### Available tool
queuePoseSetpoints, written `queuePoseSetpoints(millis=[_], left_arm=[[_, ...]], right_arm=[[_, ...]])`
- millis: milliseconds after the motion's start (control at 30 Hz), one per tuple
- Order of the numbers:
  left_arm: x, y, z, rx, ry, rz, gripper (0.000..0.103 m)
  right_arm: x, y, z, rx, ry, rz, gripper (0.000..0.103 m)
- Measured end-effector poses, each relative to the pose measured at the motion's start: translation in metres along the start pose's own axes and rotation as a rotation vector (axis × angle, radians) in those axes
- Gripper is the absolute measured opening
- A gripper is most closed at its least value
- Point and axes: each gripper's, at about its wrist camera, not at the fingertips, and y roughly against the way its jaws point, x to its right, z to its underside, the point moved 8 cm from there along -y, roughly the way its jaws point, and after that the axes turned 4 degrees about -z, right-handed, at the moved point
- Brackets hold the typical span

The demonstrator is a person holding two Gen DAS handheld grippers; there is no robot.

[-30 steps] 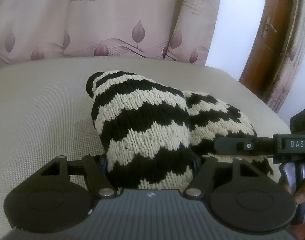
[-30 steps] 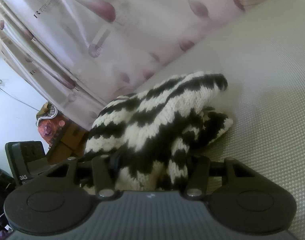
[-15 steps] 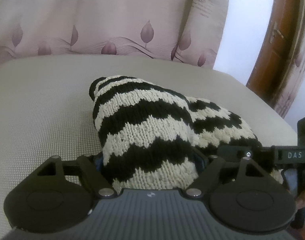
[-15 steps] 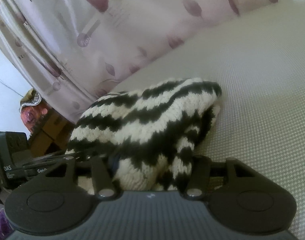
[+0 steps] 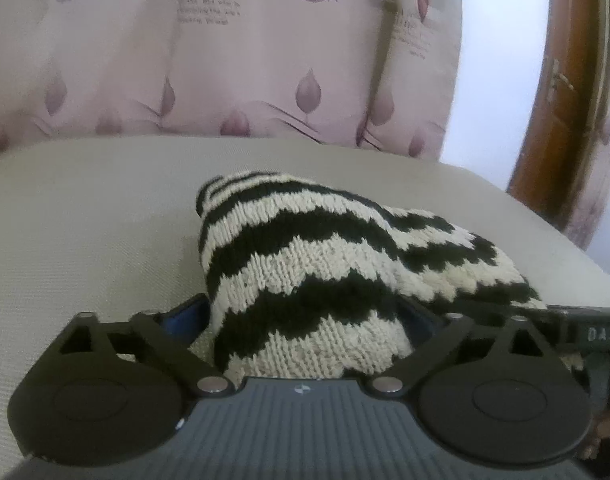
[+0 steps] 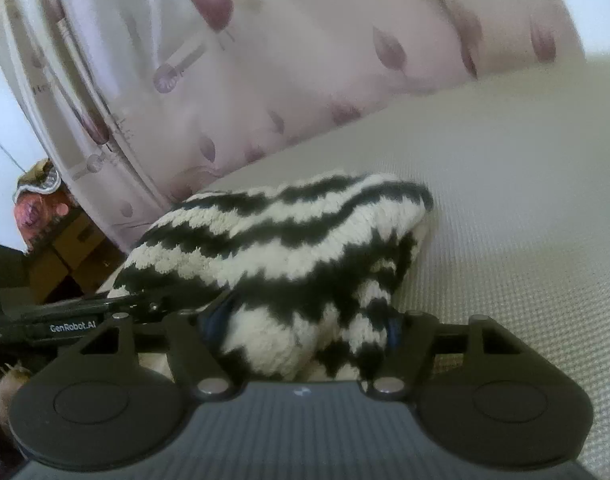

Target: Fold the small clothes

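Black-and-cream zigzag-striped knit garment [image 5: 305,280] lies bunched in a folded mound on the beige textured surface [image 5: 85,240], toward that surface's right edge as seen from the left wrist view. Its narrow-striped ribbed end points toward the far edge. The near end of the mound reaches in between the fingers of both grippers.

Left gripper [image 5: 305,316]: jaws have just been opening and now stand wide. The knit sits between them. A gap of bare surface shows between the left-hand blue pad and the fabric; the right-hand pad is mostly hidden by the fabric, so contact there cannot be told. No squeeze visible on the fabric.

Right gripper [image 6: 301,328]: jaws have just been opening as well, and stand at a middling width. The knit [image 6: 285,256] fills the space between the fingers, and both blue pads sit right at its sides; whether they press on it cannot be told.

The two grippers lie side by side at the near end of the garment. The right gripper's finger shows at the right edge of the left view, at the garment's right flank; the left gripper's finger, lettered "GenRobot.AI", shows at the left edge of the right view.

Behind the far edge of the surface hangs a pink curtain [image 5: 225,60] with a leaf print and lettering. A brown wooden door frame [image 5: 565,100] stands to its right. Cardboard boxes [image 6: 65,256] sit low at the left of the right view.
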Motion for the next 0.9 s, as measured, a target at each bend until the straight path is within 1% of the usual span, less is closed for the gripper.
queuePoseSetpoints(millis=[133, 233, 333, 467, 500, 567, 700, 767, 900], left_arm=[[0.003, 0.007, -0.002, 0.032, -0.025, -0.035, 0.103], [0.005, 0.016, -0.004, 0.066, -0.056, -0.078, 0.103], [0.011, 0.024, -0.005, 0.107, -0.099, -0.128, 0.103], [0.018, 0.036, -0.006, 0.15, -0.134, -0.179, 0.103], [0.02, 0.041, -0.007, 0.166, -0.138, -0.184, 0.103], [0.021, 0.051, -0.01, 0.21, -0.143, -0.196, 0.103], [0.027, 0.076, -0.019, 0.314, -0.146, -0.221, 0.103], [0.029, 0.084, -0.025, 0.329, -0.138, -0.241, 0.103], [0.03, 0.096, -0.036, 0.318, -0.118, -0.269, 0.103]], right_arm=[[-0.008, 0.006, 0.001, 0.041, 0.047, 0.053, 0.075], [-0.018, 0.013, 0.001, 0.082, 0.102, 0.094, 0.076], [-0.025, 0.02, 0.003, 0.114, 0.147, 0.133, 0.081], [-0.032, 0.032, 0.004, 0.16, 0.163, 0.165, 0.083], [-0.035, 0.036, 0.003, 0.173, 0.167, 0.173, 0.084], [-0.044, 0.045, 0.002, 0.209, 0.191, 0.191, 0.092], [-0.063, 0.06, 0.002, 0.274, 0.276, 0.257, 0.098], [-0.071, 0.066, 0.001, 0.297, 0.296, 0.279, 0.101], [-0.08, 0.08, -0.004, 0.349, 0.295, 0.321, 0.101]])
